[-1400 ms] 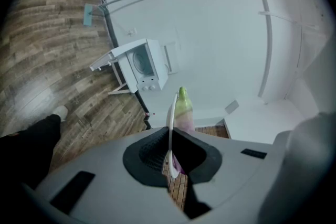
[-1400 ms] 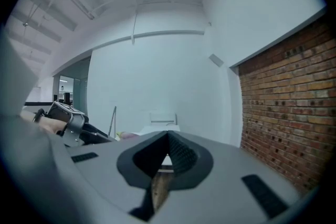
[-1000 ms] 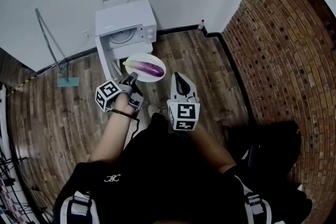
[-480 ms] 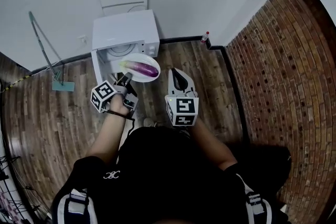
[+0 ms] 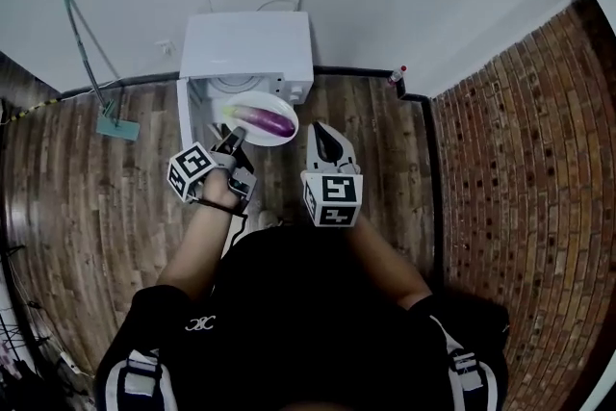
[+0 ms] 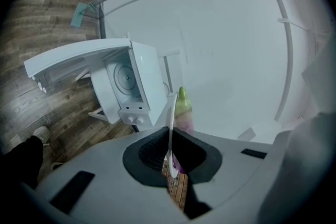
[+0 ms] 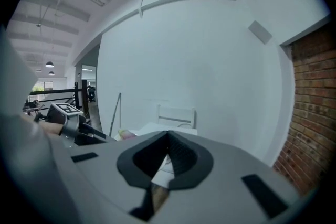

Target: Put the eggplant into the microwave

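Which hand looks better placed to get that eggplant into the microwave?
Left. The left gripper pinches the rim of the plate carrying the eggplant, just in front of the open microwave. The right gripper is shut on nothing, off to the side.

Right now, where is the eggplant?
In the head view, the eggplant lies on the white plate that the left gripper holds by its rim, just in front of the open microwave and left of the right gripper.
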`<action>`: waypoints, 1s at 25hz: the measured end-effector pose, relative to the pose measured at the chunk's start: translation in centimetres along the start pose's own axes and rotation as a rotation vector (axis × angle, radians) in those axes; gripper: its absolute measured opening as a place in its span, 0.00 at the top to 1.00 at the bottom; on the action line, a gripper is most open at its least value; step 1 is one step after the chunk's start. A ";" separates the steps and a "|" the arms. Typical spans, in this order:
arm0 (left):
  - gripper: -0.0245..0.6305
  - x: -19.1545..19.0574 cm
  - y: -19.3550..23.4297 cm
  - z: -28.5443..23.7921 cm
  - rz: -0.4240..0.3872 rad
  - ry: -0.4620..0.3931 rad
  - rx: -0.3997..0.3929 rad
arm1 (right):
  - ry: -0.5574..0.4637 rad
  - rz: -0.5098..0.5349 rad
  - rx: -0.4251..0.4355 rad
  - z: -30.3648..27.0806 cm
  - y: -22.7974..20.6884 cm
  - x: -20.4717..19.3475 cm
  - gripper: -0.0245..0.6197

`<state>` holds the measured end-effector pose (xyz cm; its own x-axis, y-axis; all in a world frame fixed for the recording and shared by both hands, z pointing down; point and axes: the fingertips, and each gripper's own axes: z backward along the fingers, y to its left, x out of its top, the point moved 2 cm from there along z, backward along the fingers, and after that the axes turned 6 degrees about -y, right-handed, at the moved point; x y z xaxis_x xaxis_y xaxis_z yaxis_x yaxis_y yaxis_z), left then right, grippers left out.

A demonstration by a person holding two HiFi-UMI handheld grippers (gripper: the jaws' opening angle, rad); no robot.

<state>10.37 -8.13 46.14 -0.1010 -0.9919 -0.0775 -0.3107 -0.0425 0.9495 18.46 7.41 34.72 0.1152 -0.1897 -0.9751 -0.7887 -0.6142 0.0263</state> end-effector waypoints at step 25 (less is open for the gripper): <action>0.93 0.4 3.1 -2.2 0.287 -0.816 0.115 | 0.114 0.241 0.928 -18.3 2.3 -0.7 0.95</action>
<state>11.43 -8.87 49.72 -0.8216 -0.5650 -0.0753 -0.2586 0.2518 0.9326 27.64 -7.88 39.45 -0.0931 -0.3344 -0.9378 -0.9563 0.2921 -0.0092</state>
